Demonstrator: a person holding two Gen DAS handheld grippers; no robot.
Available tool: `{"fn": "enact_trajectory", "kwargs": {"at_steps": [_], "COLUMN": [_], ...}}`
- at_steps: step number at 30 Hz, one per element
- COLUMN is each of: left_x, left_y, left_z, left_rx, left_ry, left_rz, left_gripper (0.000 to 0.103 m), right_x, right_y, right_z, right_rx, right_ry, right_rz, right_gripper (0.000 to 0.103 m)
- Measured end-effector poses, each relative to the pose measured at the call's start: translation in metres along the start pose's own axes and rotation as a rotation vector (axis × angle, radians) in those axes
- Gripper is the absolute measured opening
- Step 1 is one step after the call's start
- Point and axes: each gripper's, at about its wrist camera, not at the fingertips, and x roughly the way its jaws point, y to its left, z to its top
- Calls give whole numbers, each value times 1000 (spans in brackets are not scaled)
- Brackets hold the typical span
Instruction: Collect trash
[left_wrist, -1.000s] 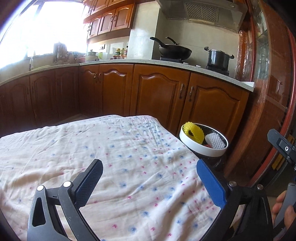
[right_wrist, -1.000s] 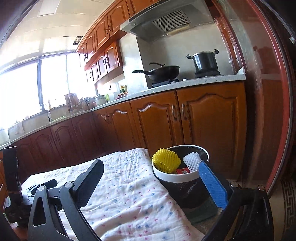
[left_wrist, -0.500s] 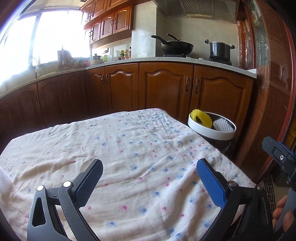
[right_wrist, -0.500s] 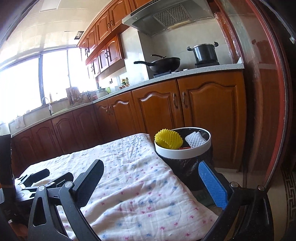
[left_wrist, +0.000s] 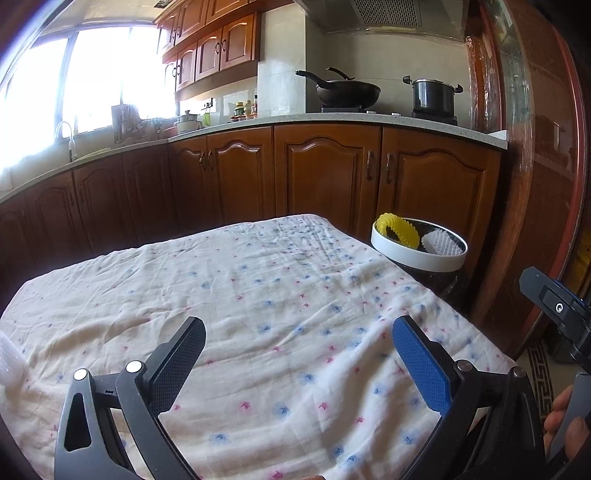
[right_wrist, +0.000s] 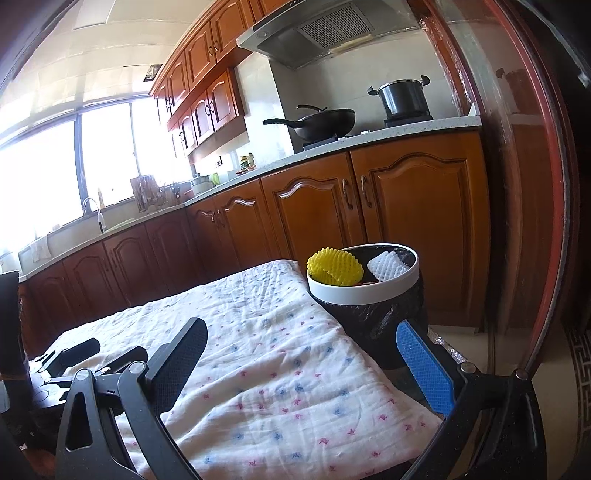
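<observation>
A trash bin with a white rim and black liner stands on the floor past the table's far right corner; it also shows in the right wrist view. It holds a yellow foam net and a white foam net. My left gripper is open and empty above the flowered cloth. My right gripper is open and empty over the cloth's right edge, near the bin. A white crinkled piece lies at the cloth's left edge.
Wooden kitchen cabinets run behind the table, with a wok and a pot on the counter. A red-framed glass door stands at the right. The left gripper's body shows at the right wrist view's left.
Both grippers have pulled back and tilted up from the bin; it now looks farther away. More of the cloth shows, and the white piece has come into the left view.
</observation>
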Motion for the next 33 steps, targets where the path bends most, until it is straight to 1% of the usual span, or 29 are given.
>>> {"fn": "enact_trajectory", "kwargs": {"at_steps": [33], "left_x": [-1], "left_y": [12], "left_z": [-3], "left_rx": [7], "left_ry": [-20], "left_rz": [-16], "left_gripper": [102], "right_x": [-5], "right_y": [8], "right_z": [-1], "right_rx": [-4], "right_ry": [-6], "right_rz": [28], "right_gripper": [103]}}
